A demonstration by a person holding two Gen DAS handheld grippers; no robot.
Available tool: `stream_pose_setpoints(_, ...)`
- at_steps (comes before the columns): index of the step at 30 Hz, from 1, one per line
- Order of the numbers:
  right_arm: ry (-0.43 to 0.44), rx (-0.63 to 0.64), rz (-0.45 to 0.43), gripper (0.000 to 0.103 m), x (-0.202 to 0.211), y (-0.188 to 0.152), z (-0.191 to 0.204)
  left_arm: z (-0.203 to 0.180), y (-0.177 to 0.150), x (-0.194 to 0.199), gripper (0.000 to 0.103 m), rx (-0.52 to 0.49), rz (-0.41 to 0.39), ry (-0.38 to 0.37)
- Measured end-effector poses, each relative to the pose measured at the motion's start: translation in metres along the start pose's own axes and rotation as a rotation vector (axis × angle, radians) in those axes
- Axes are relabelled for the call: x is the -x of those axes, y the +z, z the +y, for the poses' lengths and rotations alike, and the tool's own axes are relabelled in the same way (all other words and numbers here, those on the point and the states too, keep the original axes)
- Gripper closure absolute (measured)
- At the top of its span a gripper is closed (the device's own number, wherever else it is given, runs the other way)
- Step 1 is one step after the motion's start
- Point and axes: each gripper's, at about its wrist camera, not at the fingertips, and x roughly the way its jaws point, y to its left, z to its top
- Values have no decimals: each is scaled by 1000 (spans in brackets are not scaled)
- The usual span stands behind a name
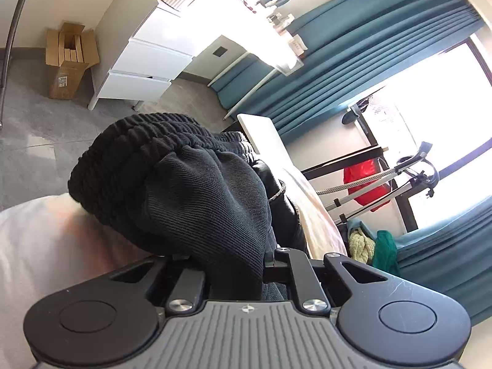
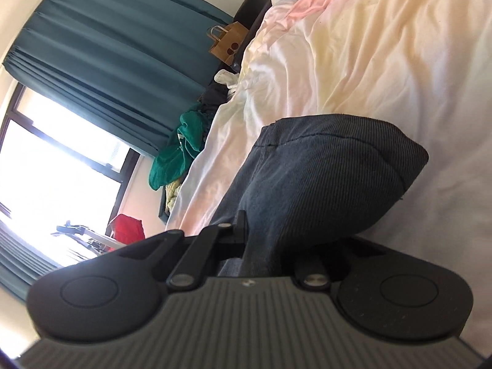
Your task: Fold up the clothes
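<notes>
Over the rumpled bedsheet (image 2: 353,49), both claws, left (image 1: 233,255) and right (image 2: 261,240), grip the black trousers (image 1: 184,184) at bunched edges.

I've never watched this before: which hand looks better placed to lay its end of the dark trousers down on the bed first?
Probably the right gripper: its end of the dark trousers hangs over the bedsheet, while the left gripper holds the bunched waistband near the bed's edge.

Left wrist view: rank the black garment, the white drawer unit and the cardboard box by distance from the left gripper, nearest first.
1. Black garment: clamped in the left gripper, bunched just ahead of it over the bed.
2. White drawer unit: across the grey floor, upper middle.
3. Cardboard box: against the wall, left of the drawers; only slightly farther, so this ranking is close.
</notes>
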Motion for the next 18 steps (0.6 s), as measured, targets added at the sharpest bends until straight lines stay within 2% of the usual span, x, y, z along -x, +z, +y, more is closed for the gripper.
stream_pose_setpoints(4,-18,-21,35,94,29,6,-8,5,4,54,90,-6,7,3)
stream_pose_setpoints(10,-52,-50,86,94,66,12,-22,50,-6,141,90,-36,58,19)
stream_pose_setpoints(15,-116,-62,113,94,75,4,-33,107,-22,161,88,0,130,30)
stream_pose_setpoints(18,-155,-69,129,92,81,-1,-40,120,-29,162,84,2,140,33)
